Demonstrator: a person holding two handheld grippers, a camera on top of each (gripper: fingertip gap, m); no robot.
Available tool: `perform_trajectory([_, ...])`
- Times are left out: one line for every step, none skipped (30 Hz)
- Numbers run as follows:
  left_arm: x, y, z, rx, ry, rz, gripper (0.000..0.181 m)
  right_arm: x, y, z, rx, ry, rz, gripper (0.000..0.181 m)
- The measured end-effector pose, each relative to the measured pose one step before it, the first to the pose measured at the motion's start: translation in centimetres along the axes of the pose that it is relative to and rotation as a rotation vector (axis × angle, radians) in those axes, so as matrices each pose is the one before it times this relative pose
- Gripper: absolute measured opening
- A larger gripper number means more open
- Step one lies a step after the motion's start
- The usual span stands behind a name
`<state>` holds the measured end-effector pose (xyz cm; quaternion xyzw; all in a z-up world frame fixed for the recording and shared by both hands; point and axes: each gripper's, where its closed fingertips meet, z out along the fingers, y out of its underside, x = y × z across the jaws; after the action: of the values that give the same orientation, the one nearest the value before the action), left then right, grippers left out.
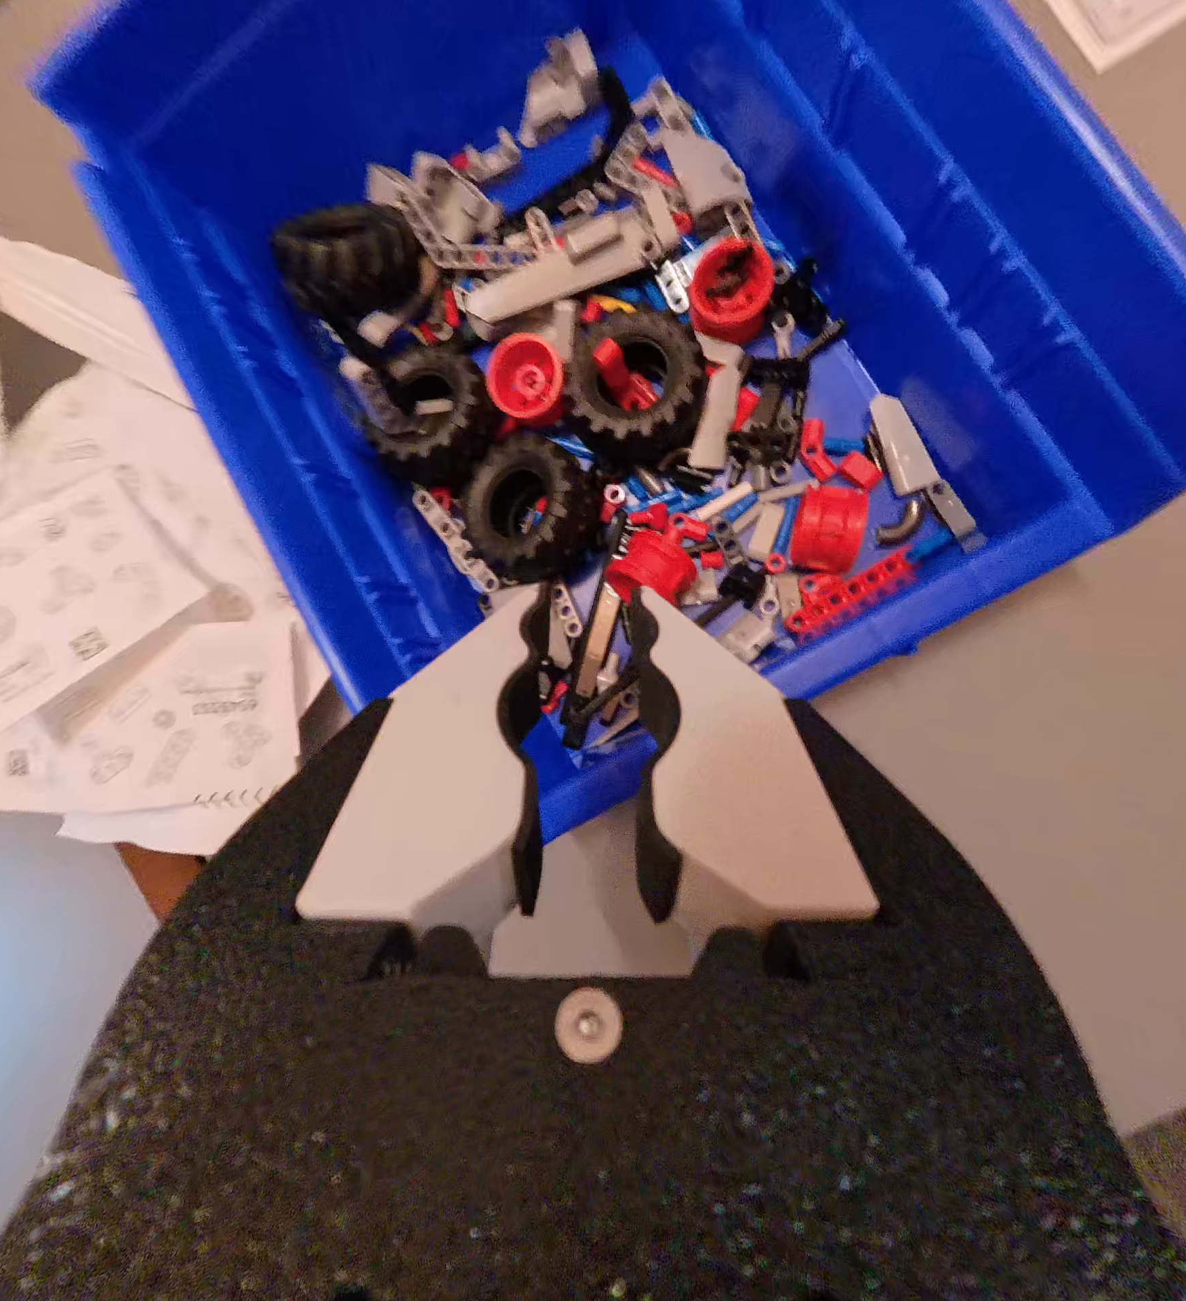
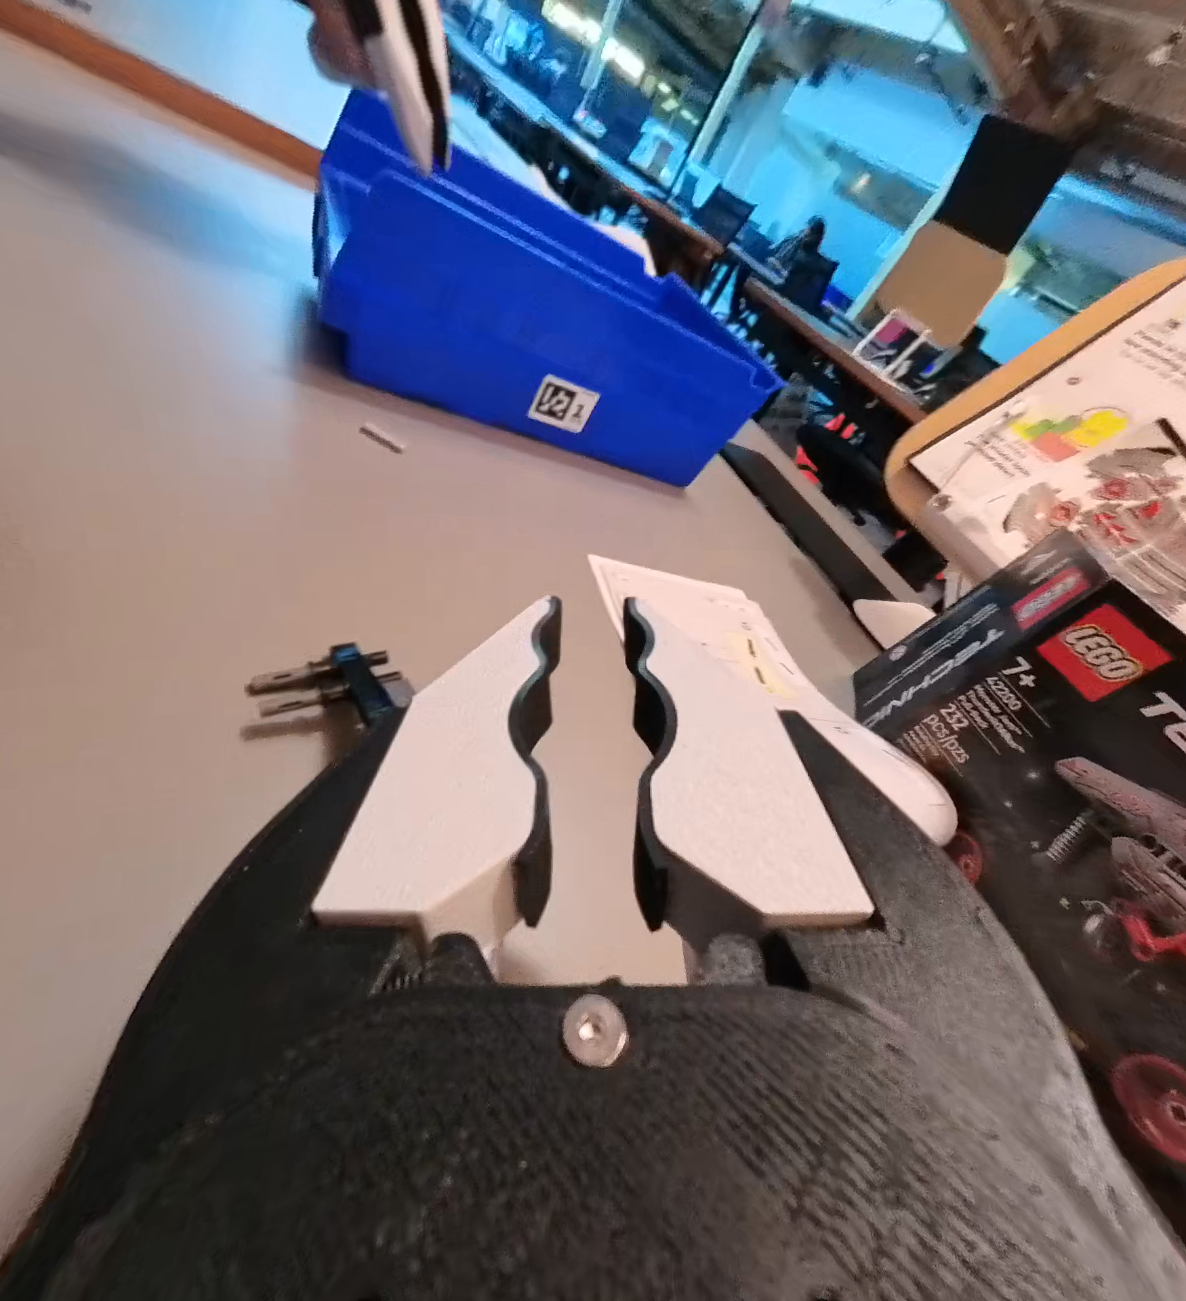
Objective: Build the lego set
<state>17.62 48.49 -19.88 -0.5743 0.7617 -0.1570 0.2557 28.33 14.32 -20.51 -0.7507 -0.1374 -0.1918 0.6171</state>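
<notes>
A blue bin (image 1: 238,394) holds several loose lego parts: black tyres (image 1: 636,384), red wheel hubs (image 1: 525,376), grey beams (image 1: 555,271). My left gripper (image 1: 594,605) hovers over the bin's near corner, open and empty. It also shows in the right wrist view (image 2: 418,98), above the bin (image 2: 506,317). My right gripper (image 2: 591,609) is open and empty, low over the grey table (image 2: 153,493). A small black and blue pin assembly (image 2: 344,679) lies on the table just left of its left finger. A thin grey axle (image 2: 380,438) lies near the bin.
White instruction sheets (image 1: 83,598) lie left of the bin. Another sheet (image 2: 689,616) lies under my right finger. The black lego box (image 2: 1083,809) and a printed board (image 2: 1104,457) stand at the right. The table edge runs behind the bin. From either gripper's tips it is about 20 cm to the thin grey axle (image 2: 380,438).
</notes>
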Motion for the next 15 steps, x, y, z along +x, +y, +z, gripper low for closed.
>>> perform_trajectory([0.348, 0.274, 0.406, -0.0379, 0.0297, 0.0165, 0.020, 0.447, -0.071, -0.041, 0.0095, 0.0212, 0.0084, 0.014])
perform_trajectory([0.278, 0.264, 0.388, -0.0375, 0.0227, 0.0175, 0.020, 0.354, -0.143, -0.048, 0.0156, 0.0181, -0.0004, 0.014])
perform_trajectory([0.188, 0.202, 0.349, -0.0338, 0.0156, 0.0171, 0.020, 0.221, -0.156, -0.046, 0.0153, 0.0119, -0.0037, 0.013])
perform_trajectory([0.160, 0.048, 0.339, -0.0249, 0.0116, 0.0152, 0.020, 0.209, -0.093, -0.008, 0.0108, 0.0121, -0.0048, 0.014])
perform_trajectory([0.281, -0.154, 0.339, -0.0139, 0.0171, 0.0160, 0.020, 0.218, -0.065, 0.010, 0.0085, 0.0160, -0.0070, 0.014])
perform_trajectory([0.384, -0.303, 0.345, -0.0050, 0.0237, 0.0179, 0.021, 0.251, -0.027, 0.021, 0.0050, 0.0187, -0.0081, 0.013])
perform_trajectory([0.399, -0.445, 0.375, 0.0017, 0.0248, 0.0197, 0.021, 0.254, -0.021, 0.026, 0.0050, 0.0207, -0.0086, 0.013])
perform_trajectory([0.178, -0.629, 0.376, 0.0093, 0.0144, 0.0192, 0.022, 0.201, -0.062, 0.014, 0.0071, 0.0178, -0.0101, 0.013])
perform_trajectory([-0.101, -0.826, 0.378, 0.0183, 0.0002, 0.0152, 0.022, 0.171, -0.090, 0.021, 0.0086, 0.0168, -0.0089, 0.013])
perform_trajectory([-0.206, -0.918, 0.350, 0.0224, -0.0011, 0.0101, 0.022, 0.367, -0.085, -0.012, 0.0093, 0.0292, -0.0056, 0.012])
perform_trajectory([-0.184, -0.921, 0.353, 0.0211, 0.0074, 0.0068, 0.023, 0.515, -0.115, -0.040, 0.0112, 0.0385, -0.0029, 0.012])
perform_trajectory([-0.189, -0.864, 0.363, 0.0172, 0.0135, 0.0070, 0.023, 0.361, -0.157, -0.054, 0.0144, 0.0254, 0.0004, 0.012])
perform_trajectory([-0.320, -0.837, 0.382, 0.0138, 0.0091, 0.0052, 0.025, 0.356, -0.134, -0.036, 0.0122, 0.0231, 0.0031, 0.011])
perform_trajectory([-0.458, -0.781, 0.419, 0.0093, 0.0025, 0.0007, 0.026, 0.364, -0.068, -0.022, 0.0078, 0.0230, 0.0028, 0.012])
perform_trajectory([-0.483, -0.757, 0.477, 0.0061, 0.0020, -0.0019, 0.027, 0.145, -0.042, 0.031, 0.0058, 0.0084, 0.0002, 0.013])
